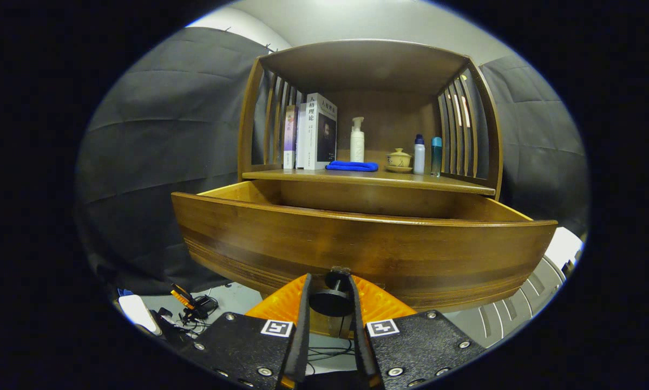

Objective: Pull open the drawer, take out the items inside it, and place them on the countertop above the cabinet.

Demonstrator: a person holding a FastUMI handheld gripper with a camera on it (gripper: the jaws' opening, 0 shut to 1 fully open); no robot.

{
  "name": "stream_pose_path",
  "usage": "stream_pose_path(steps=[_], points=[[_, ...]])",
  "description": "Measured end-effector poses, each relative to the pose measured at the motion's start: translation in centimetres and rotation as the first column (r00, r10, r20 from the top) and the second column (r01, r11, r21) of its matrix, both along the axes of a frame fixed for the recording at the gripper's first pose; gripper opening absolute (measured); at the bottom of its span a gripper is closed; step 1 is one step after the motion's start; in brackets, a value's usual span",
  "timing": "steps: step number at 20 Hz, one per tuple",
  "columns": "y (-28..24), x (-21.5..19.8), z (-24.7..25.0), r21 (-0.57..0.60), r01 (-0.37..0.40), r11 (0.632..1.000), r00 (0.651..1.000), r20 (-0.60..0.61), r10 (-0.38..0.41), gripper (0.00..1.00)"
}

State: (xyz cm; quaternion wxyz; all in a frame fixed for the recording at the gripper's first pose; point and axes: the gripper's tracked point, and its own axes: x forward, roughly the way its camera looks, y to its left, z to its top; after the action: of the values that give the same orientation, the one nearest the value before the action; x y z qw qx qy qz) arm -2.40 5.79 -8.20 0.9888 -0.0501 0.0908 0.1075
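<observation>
The wooden drawer point(356, 244) stands pulled out from the cabinet, its front panel just ahead of my fingers. My gripper point(330, 297) is shut on the drawer's dark round knob point(332, 300), which sits between the two fingers under the front panel. The drawer's inside is hidden behind its front panel. Above it is the countertop point(411, 181), bearing books point(316, 132), a white pump bottle point(357, 142), a folded blue cloth point(352, 166), a small lidded cup on a saucer point(399, 160) and two slim bottles point(427, 156).
The cabinet's slatted side walls point(459, 130) and roof point(365, 62) enclose the countertop. Cables and a small orange-and-black device point(191, 303) lie on the floor below left. A white ribbed object point(535, 292) sits below right.
</observation>
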Motion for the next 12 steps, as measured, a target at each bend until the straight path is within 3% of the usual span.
stream_pose_path(steps=[12], points=[[1.3, -5.3, -0.5, 0.000, -0.093, 0.996, 0.996, -0.013, 0.093, 0.36]])
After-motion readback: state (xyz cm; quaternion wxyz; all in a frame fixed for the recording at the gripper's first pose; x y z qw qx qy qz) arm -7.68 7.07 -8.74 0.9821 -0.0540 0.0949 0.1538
